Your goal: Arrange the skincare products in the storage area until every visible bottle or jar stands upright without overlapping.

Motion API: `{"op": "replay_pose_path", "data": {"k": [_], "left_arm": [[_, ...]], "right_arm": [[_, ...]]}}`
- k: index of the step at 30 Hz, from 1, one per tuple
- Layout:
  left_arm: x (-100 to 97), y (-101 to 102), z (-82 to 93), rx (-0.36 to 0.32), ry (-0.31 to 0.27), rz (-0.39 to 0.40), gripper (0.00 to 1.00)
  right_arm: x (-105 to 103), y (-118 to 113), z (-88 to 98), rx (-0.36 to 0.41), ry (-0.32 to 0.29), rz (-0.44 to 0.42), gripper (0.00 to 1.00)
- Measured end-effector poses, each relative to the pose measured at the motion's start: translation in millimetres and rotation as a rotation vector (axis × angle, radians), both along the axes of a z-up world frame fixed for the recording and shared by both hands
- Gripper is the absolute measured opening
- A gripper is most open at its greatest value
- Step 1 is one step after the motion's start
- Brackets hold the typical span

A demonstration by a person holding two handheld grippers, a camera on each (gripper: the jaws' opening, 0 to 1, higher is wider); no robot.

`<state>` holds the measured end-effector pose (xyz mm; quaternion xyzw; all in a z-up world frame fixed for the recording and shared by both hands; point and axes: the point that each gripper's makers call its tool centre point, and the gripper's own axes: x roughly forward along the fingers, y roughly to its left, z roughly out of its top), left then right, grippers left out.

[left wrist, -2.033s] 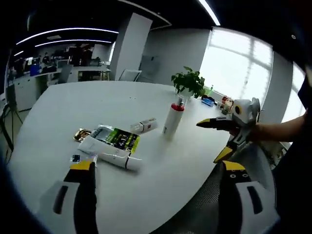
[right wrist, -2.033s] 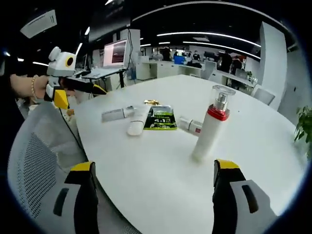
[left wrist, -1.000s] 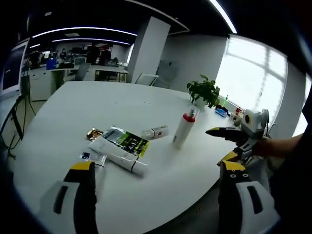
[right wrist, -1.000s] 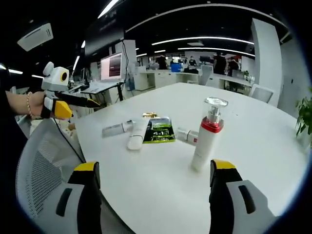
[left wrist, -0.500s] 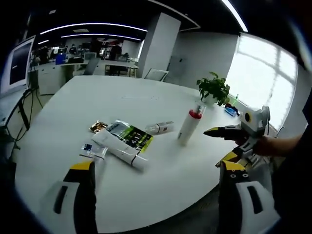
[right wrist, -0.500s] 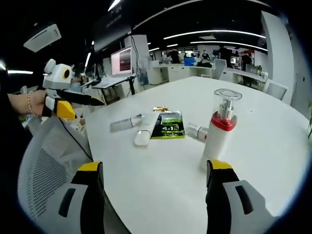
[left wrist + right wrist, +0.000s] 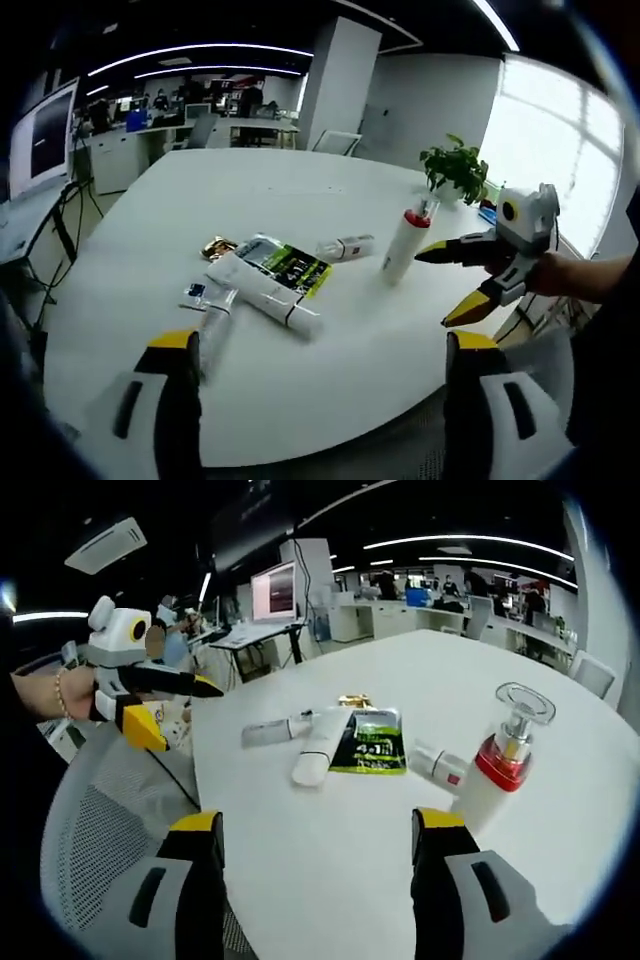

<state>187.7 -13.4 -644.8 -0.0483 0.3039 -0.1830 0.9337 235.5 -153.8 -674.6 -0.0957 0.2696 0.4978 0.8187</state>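
hovering off the table's [image 7: 330, 360] near edge, both claws gape wide and hold nothing: left gripper [image 7: 315, 400], right gripper [image 7: 315, 880]. one pump bottle [image 7: 497, 770] stands upright toward the right side. lying flat mid-table are a white tube [image 7: 268, 295], a green sachet [image 7: 290, 268], a small bottle [image 7: 346, 247] and a second tube [image 7: 212, 320]. that second tube lies straight ahead of the left claw, long axis pointing roughly at it, so the left looks nearer.
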Motion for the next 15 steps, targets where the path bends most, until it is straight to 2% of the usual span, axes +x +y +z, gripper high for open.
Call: {"op": "replay_pose_path", "data": {"k": [2, 4, 8, 10, 15], "left_arm": [[1.9, 5, -2.3, -0.006, 0.001, -0.011, 0.95], [3.8, 5, -2.1, -0.008, 0.0, -0.026, 0.95], [5.5, 11, -4.1, 0.006, 0.007, -0.054, 0.94], [6.1, 14, -4.3, -0.013, 0.004, -0.05, 0.94], [6.0, 17, -7.4, -0.044, 0.016, -0.047, 0.92]], "right_arm": [[4, 7, -1.1, -0.011, 0.013, 0.0, 0.76], [8, 19, 1.2, -0.024, -0.005, 0.008, 0.76], [27, 37, 6.0, -0.033, -0.007, -0.005, 0.74], [35, 48, 8.9, -0.04, -0.011, -0.008, 0.72], [45, 68, -1.9, -0.094, 0.009, -0.003, 0.69]]}}
